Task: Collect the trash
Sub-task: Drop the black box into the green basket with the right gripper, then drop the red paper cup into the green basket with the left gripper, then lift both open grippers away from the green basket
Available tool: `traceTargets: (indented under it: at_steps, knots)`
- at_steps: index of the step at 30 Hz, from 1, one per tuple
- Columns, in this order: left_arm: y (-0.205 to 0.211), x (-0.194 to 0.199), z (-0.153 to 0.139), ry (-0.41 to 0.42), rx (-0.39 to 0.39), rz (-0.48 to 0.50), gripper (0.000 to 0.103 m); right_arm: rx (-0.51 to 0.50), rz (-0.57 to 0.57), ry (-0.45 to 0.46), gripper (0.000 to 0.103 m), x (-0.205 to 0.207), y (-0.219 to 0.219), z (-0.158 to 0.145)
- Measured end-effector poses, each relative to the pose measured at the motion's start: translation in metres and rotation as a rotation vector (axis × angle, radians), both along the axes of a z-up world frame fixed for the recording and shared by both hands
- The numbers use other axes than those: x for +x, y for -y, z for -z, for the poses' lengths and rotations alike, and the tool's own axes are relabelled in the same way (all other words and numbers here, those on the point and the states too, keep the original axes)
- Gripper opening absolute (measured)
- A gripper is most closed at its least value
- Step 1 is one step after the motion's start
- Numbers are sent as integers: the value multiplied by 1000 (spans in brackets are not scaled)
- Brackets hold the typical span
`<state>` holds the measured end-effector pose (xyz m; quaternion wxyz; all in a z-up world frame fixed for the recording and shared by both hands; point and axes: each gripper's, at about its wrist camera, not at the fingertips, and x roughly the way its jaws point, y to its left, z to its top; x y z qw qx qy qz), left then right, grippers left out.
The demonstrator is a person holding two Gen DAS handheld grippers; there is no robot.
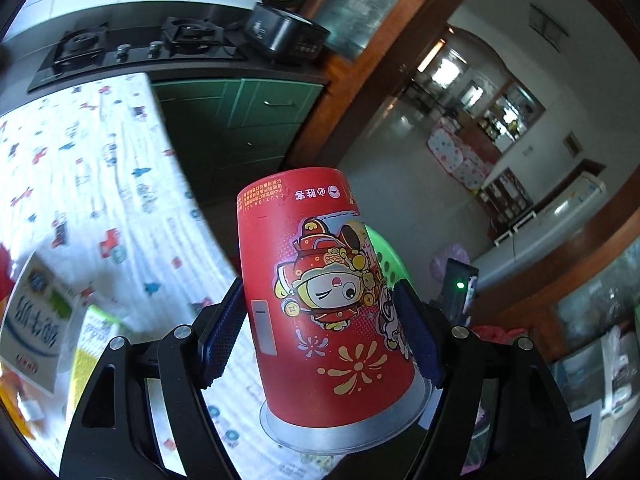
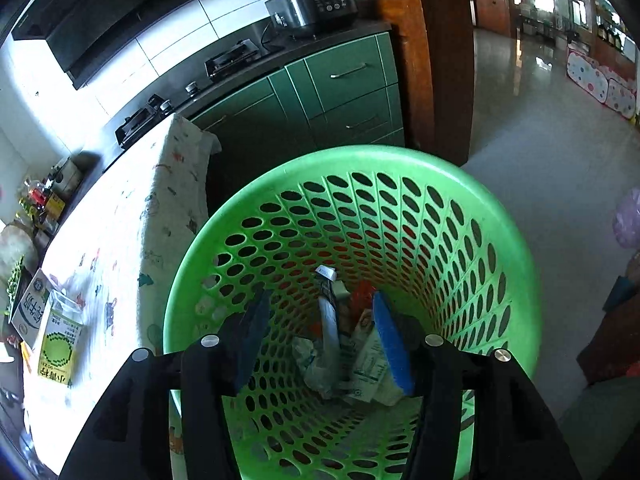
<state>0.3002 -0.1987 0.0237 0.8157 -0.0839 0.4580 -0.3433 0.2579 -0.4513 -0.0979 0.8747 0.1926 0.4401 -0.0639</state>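
My left gripper (image 1: 320,300) is shut on a red paper cup (image 1: 320,280) with a cartoon print, held upside down above the table edge. A sliver of the green basket (image 1: 382,252) shows behind the cup. My right gripper (image 2: 320,304) is open and empty, held over the mouth of the green perforated basket (image 2: 500,248). Crumpled paper and cartons (image 2: 352,344) lie at the basket's bottom. A blue-white milk carton (image 1: 36,320) and a yellow-green drink carton (image 1: 94,340) lie on the table; they also show in the right wrist view, the milk carton (image 2: 30,308) beside the drink carton (image 2: 60,344).
The table (image 2: 120,240) with a patterned white cloth stands left of the basket. Behind it are green cabinets (image 2: 340,88), a gas hob (image 1: 136,46) and a rice cooker (image 2: 308,4). A wooden door frame (image 2: 440,60) and shiny floor (image 2: 540,140) lie to the right.
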Motion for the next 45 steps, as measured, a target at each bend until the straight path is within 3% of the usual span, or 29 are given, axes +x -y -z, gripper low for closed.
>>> traceTargets:
  at_steps: [15,26,28,35,39,45]
  knots:
    - [92,22,44,0,118,121,73,-83,74,80,68,-65,28,-40]
    - [125,19,68,8,208,159,74,-52,105,81,70,-87,42,-34]
    - [123,17,67,15,212,160,79,-51,101,81,70,-87,40,-34]
    - [96,-1,50,78,235,131,80,-46,74,93,70,-88,23,-42]
    - [58,-15,35,131,270,81,80,-51,44,104,72,-90,4,-49]
    - [-11,-26,17,142,265,-23,80,-39,-17,121,73,-83,-31,-59]
